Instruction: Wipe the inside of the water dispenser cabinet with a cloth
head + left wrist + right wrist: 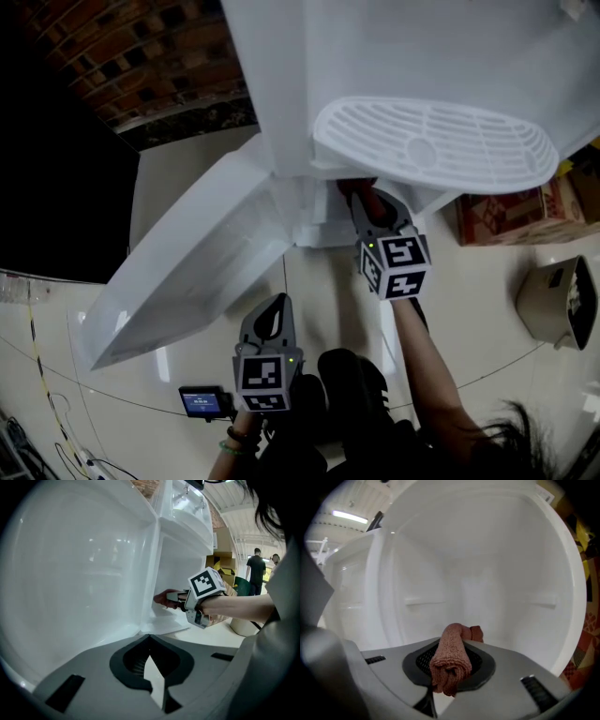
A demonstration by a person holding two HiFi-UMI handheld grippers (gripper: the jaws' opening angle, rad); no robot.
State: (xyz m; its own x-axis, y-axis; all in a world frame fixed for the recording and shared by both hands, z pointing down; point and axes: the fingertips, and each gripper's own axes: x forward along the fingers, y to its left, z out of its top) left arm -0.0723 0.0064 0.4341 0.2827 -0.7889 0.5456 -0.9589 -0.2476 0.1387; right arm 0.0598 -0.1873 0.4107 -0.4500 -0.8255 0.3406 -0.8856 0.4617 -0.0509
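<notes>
Cloth [451, 653], clamped in right gripper [367, 208], clear of the cabinet [487, 564] walls.

A rolled, reddish-brown knit cloth [451, 660] sits pinched between the jaws of the right gripper [367, 199], its tip poking ahead into the open, white water dispenser cabinet [487, 564].
</notes>
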